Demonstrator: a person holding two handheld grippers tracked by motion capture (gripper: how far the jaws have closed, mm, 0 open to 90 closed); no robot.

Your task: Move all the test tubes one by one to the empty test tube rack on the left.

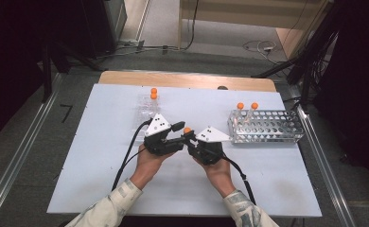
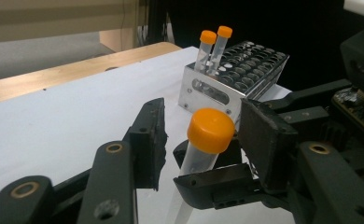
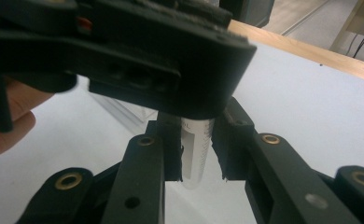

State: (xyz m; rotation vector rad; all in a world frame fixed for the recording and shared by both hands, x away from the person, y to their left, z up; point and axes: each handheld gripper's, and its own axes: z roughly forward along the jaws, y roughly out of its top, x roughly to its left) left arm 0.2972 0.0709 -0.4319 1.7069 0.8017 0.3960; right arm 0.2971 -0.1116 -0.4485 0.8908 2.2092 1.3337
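**Handing the tube over cleanly**

Right tongs (image 3: 196, 156) clamp the tube (image 2: 199, 154) low on its body, above the counter (image 1: 102, 156). Left tongs (image 2: 201, 140) stand open around its orange cap (image 2: 210, 130); close squarely before releasing. The rack (image 1: 266, 126) waits beyond.

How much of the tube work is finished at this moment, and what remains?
Done: two orange-capped tubes stand in the metal rack. In hand: the right gripper is shut on a tube, whose orange cap sits between the open jaws of the left gripper. Left: two more tubes wait at the far side of the table.
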